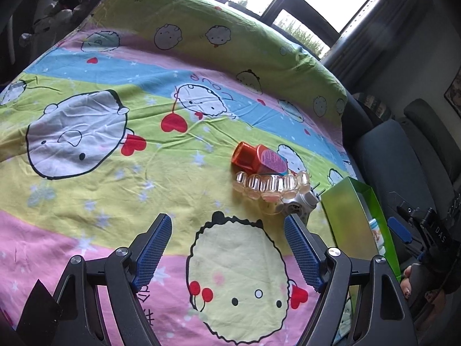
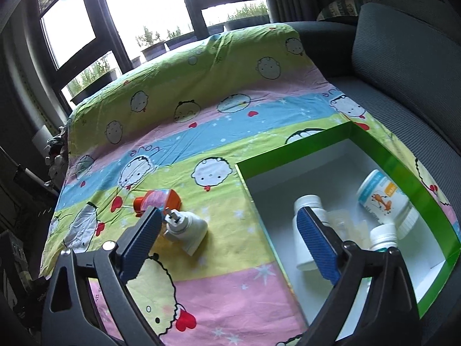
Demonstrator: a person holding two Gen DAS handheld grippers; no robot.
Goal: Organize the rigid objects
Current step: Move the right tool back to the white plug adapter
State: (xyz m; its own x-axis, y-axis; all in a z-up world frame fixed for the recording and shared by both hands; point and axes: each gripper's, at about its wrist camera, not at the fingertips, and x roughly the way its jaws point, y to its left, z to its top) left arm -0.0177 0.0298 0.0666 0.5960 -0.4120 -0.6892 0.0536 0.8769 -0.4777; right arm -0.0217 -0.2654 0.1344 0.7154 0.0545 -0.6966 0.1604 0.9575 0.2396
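An orange bottle (image 1: 259, 158) lies on its side on the cartoon bedsheet (image 1: 121, 178), with a clear ridged plastic piece (image 1: 270, 186) against it and a white plug adapter (image 1: 298, 206) just beyond. My left gripper (image 1: 227, 225) hovers open short of them, nothing between its fingers. In the right wrist view the orange bottle (image 2: 160, 199) and plug adapter (image 2: 187, 227) lie left of the green box (image 2: 400, 167), which holds a white bottle (image 2: 305, 227), a labelled bottle (image 2: 380, 199) and a small white-capped bottle (image 2: 383, 236). My right gripper (image 2: 230, 216) stands open over the box's left wall, empty.
A grey sofa seat (image 2: 403, 66) runs along the right of the sheet. Windows (image 2: 149, 5) with potted plants are behind the bed. A person's hand on the right gripper's handle (image 1: 420, 276) shows at the right edge of the left wrist view. Grey soft toys (image 1: 57, 5) sit at the far left corner.
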